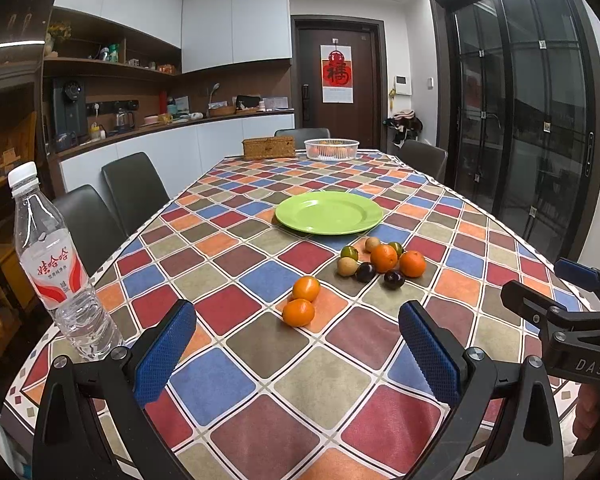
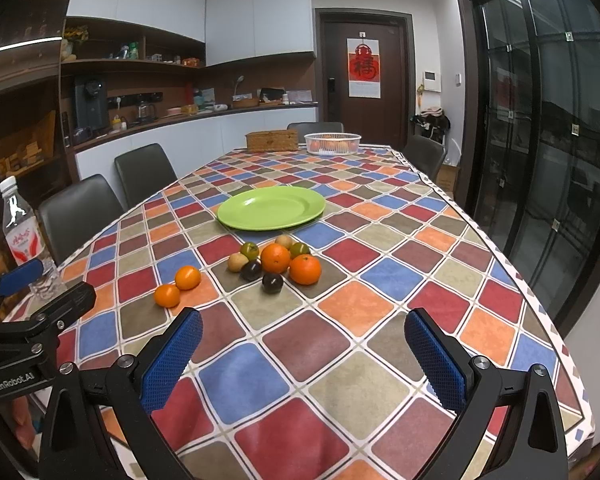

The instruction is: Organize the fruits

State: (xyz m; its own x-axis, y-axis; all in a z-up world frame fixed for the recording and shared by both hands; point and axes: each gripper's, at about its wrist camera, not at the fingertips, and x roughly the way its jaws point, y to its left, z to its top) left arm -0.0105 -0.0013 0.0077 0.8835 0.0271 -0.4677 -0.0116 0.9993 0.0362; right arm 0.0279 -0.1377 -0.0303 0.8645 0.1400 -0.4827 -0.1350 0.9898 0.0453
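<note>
1. The round, glossy green plate (image 1: 329, 213) sits bare near the middle of the table with the checked tablecloth (image 1: 260, 380); nothing has been placed on it, so the sorting appears not to have begun.
2. All the fruit lies loose on the cloth, just on the near side of the plate. Two small orange mandarins (image 1: 302, 300) sit as a pair, touching or nearly so, apart from the rest.
3. The main cluster (image 2: 274, 262) holds two larger oranges, two dark purple plums, two greenish tangerines and two tan, longan-like fruits, packed close together.
4. The left gripper (image 1: 298, 354) hovers low over the near table edge, its blue-padded jaws spread wide and holding nothing.
5. The right gripper (image 2: 304, 360) is likewise wide open and empty, just beside the left one.
6. A white slotted basket (image 2: 332, 143) at the far end seems to hold more fruit; its contents are unclear.
7. Everything remains to be done: every piece is yet to be picked up.
</note>
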